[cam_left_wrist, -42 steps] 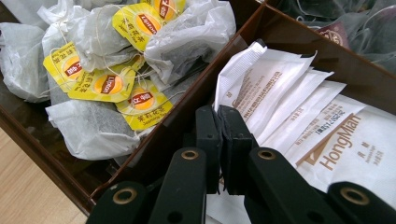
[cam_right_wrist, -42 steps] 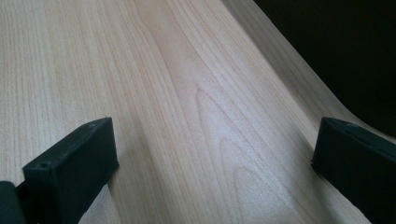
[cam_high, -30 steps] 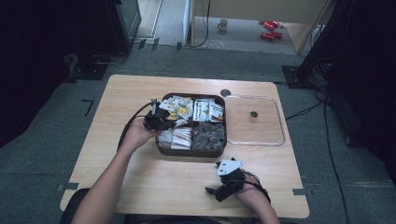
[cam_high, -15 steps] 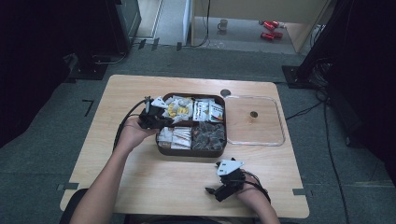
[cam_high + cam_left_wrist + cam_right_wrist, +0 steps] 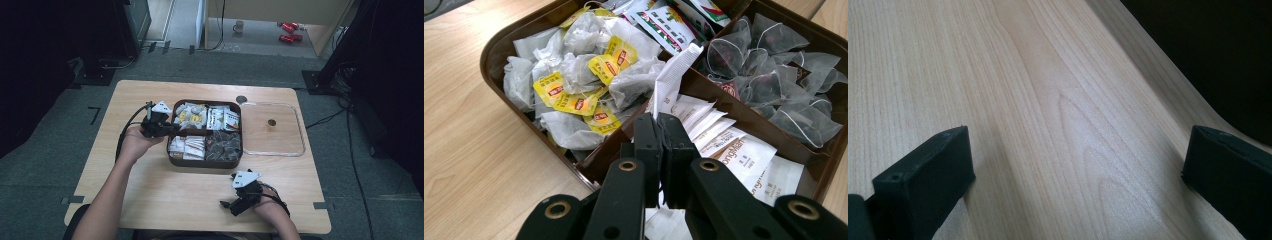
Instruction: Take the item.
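A brown four-compartment box (image 5: 204,164) of tea sits mid-table. In the left gripper view my left gripper (image 5: 659,121) is shut on a white paper sachet (image 5: 674,75), held upright above the divider of the box (image 5: 494,47). Around it lie yellow-tagged tea bags (image 5: 584,75), pyramid bags (image 5: 774,70), white sachets (image 5: 736,150) and coloured packets (image 5: 669,22). In the high view the left gripper (image 5: 169,128) hovers at the box's left edge. My right gripper (image 5: 229,205) rests near the table's front edge. It stands open (image 5: 1078,165) over bare wood with nothing between its jaws.
A clear plastic lid (image 5: 272,129) with a small knob lies right of the box. A small dark disc (image 5: 241,99) lies behind the box. The wooden table (image 5: 150,200) has open room at the front left, and its edge drops off close to the right gripper.
The left gripper has drawn back leftward and slightly up from over the box to its left edge, still shut on the sachet. The right gripper has not moved.
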A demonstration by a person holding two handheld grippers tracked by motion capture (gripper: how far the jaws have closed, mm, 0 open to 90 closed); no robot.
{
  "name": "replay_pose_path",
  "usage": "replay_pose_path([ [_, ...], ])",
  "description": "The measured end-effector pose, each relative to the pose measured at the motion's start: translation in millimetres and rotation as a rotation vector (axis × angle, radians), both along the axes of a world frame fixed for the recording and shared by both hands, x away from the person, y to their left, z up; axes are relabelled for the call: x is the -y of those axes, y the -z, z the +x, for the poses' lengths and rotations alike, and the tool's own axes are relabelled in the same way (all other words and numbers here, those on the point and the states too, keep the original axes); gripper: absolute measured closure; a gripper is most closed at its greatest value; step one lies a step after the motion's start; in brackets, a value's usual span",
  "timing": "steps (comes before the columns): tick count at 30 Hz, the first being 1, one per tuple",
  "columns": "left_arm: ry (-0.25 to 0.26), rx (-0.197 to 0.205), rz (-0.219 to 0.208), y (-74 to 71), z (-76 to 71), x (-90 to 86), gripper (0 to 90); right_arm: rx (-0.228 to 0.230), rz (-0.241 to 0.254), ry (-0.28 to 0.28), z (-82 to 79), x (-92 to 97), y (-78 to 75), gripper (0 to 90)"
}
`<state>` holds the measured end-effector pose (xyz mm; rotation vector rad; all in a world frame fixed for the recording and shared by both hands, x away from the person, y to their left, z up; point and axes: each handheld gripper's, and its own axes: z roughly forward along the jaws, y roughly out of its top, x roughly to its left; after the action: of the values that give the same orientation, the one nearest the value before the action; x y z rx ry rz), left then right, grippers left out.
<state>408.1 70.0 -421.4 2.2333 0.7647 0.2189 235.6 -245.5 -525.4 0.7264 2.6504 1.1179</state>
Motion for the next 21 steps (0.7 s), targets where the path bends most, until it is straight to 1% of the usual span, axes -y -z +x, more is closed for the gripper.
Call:
replay_pose_path([
  [3, -0.008, 0.003, -0.002, -1.1, -0.8, -2.5, 88.8, 0.0, 0.0, -0.002, 0.2, 0.0, 0.0, 0.0],
  [7, -0.026, 0.001, -0.008, -2.6, -1.2, -10.0, 88.7, 0.0, -0.001, -0.007, 0.7, 0.0, 0.0, 0.0],
  [10, -0.049, 0.005, -0.02, -4.7, -1.9, -17.6, 88.7, 0.0, -0.001, -0.008, 0.8, 0.0, 0.0, 0.0],
  [12, -0.053, 0.004, -0.025, -5.3, -2.1, -19.6, 88.7, 0.001, -0.001, -0.011, 1.1, 0.0, 0.0, 0.0],
  [13, -0.061, 0.005, -0.031, -6.8, -2.3, -23.9, 88.7, 0.001, -0.002, -0.013, 1.3, 0.0, 0.0, 0.0],
  [18, -0.084, 0.005, -0.047, -9.4, -2.9, -33.8, 88.6, 0.002, -0.002, -0.019, 2.1, -0.2, 0.0, 0.0],
  [20, -0.089, 0.006, -0.048, -9.9, -3.2, -35.9, 88.6, 0.002, -0.002, -0.02, 2.2, -0.3, 0.0, 0.0],
  [21, -0.102, 0.005, -0.056, -10.2, -4.1, -40.9, 88.7, 0.002, -0.002, -0.02, 2.2, -0.3, 0.0, 0.0],
])
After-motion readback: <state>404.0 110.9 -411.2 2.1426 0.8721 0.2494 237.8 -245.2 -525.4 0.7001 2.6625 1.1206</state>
